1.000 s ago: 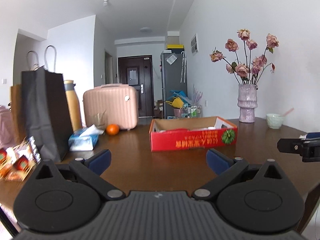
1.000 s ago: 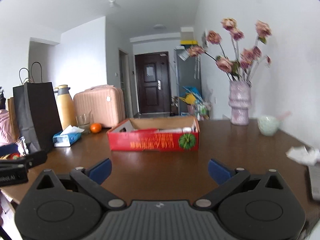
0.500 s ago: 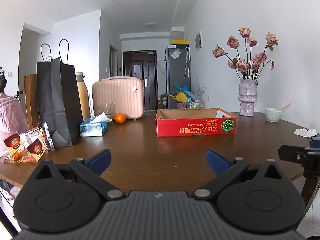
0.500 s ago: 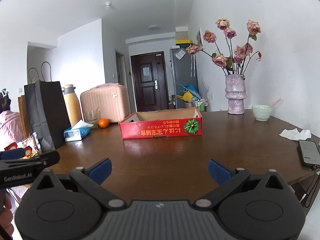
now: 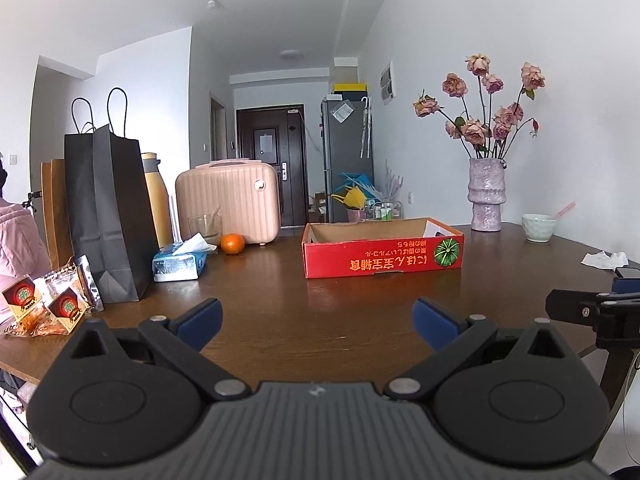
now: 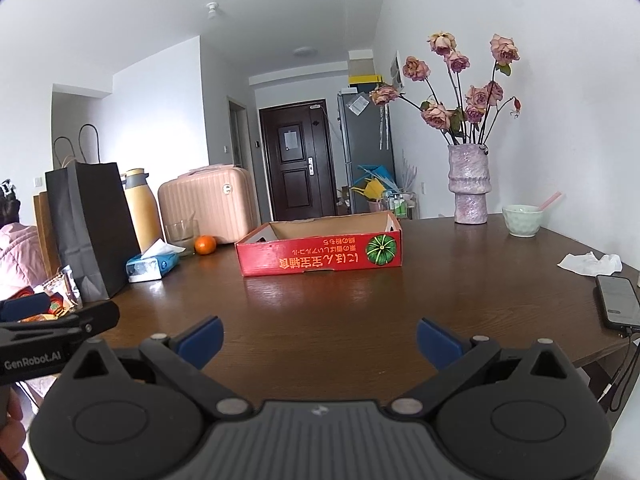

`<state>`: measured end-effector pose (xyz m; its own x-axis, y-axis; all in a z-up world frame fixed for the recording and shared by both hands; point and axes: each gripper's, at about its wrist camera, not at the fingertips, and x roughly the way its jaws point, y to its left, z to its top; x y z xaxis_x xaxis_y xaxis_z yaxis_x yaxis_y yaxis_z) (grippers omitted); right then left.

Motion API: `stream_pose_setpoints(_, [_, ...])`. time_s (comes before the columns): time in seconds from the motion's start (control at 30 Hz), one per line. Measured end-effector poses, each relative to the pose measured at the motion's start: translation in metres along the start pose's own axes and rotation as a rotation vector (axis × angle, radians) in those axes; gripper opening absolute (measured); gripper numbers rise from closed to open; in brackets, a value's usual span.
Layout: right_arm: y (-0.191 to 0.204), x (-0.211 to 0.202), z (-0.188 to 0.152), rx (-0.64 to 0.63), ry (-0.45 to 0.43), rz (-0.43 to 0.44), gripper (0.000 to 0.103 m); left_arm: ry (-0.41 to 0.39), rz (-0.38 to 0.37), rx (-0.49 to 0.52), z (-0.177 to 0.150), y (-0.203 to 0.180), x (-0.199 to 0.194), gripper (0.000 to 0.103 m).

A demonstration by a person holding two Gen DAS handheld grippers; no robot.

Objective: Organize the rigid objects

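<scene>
Red cardboard box (image 6: 320,250) (open-topped, print upside down) sat mid-table (image 6: 340,320), an orange (image 6: 205,245) and tissue pack (image 6: 151,266) off to its left. Left gripper (image 5: 316,318) and right gripper (image 6: 318,338) hovered near the table's edge, jaws spread, empty.

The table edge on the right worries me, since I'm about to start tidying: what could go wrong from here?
The phone lies at the table edge with its cable hanging off; the open right gripper could snag it. The tall vase of dried roses looks top-heavy and might tip if bumped. The glass beside the orange could get knocked.
</scene>
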<state>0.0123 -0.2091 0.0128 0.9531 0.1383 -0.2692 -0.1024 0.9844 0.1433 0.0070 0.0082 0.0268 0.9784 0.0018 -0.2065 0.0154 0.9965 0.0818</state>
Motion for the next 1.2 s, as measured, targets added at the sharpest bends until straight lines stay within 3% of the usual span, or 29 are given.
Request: stream_pose_setpoints(1.2, [-0.0039, 0.0030, 0.0001, 0.013, 0.009, 0.016, 0.103, 0.008, -0.003, 0.005, 0.0008, -0.0010, 0.0020, 0.103])
